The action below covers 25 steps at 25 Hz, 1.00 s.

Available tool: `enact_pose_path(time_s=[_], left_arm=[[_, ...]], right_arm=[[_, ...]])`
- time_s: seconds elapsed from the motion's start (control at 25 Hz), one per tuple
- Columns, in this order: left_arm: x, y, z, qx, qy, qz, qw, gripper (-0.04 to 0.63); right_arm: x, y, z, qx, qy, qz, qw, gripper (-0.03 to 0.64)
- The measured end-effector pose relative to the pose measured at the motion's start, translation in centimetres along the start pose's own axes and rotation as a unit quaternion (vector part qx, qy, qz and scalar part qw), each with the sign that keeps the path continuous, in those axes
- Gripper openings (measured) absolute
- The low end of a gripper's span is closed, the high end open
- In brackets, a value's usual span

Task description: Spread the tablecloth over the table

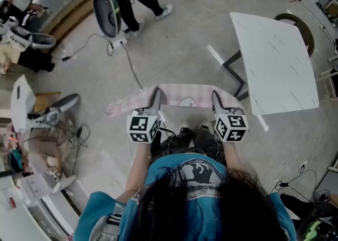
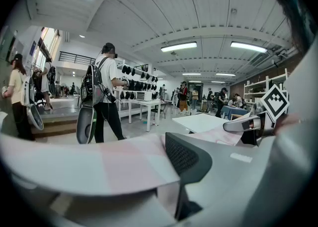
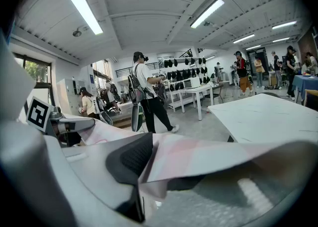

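Both pinching the pink tablecloth (image 1: 182, 93) at twelve o'clock, the left hand-held gripper (image 1: 156, 95) and right hand-held gripper (image 1: 215, 98) tilt slightly downward, desk (image 1: 274, 60) at two o'clock.

No writing can be read in any view.
The only printed marks are black-and-white square patterns. They stand on the left cube (image 1: 142, 128), mounted on the left gripper (image 1: 157, 94), and on the right cube (image 1: 231, 127), mounted on the right gripper (image 1: 214, 96). These patterns are blocks only, with no letters or digits. The person's blue shirt (image 1: 198, 174) carries a dark picture print in which no words can be made out. Anything on the far shelves in the two gripper views is too small to read.
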<state>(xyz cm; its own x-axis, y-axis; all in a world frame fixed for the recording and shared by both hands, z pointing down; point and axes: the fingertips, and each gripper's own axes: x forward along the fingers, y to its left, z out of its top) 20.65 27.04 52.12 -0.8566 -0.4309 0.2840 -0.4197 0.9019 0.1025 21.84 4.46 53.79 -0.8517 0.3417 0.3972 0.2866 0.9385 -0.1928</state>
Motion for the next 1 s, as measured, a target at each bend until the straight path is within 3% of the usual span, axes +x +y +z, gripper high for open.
enact_pose_path(time_s=[0.4,1.0], left_arm=[[0.5,0.2,-0.1,0.004,0.005,-0.028,0.9996,0.072],[3.0,-0.1,-0.2,-0.004,0.024,-0.065,0.9976,0.074]], right_arm=[[-0.6,0.1,-1.1,0.063,0.002,-0.012,0.998,0.084],[0.0,-1.5,-0.7,0.086,0.009,-0.033,0.996,0.081]])
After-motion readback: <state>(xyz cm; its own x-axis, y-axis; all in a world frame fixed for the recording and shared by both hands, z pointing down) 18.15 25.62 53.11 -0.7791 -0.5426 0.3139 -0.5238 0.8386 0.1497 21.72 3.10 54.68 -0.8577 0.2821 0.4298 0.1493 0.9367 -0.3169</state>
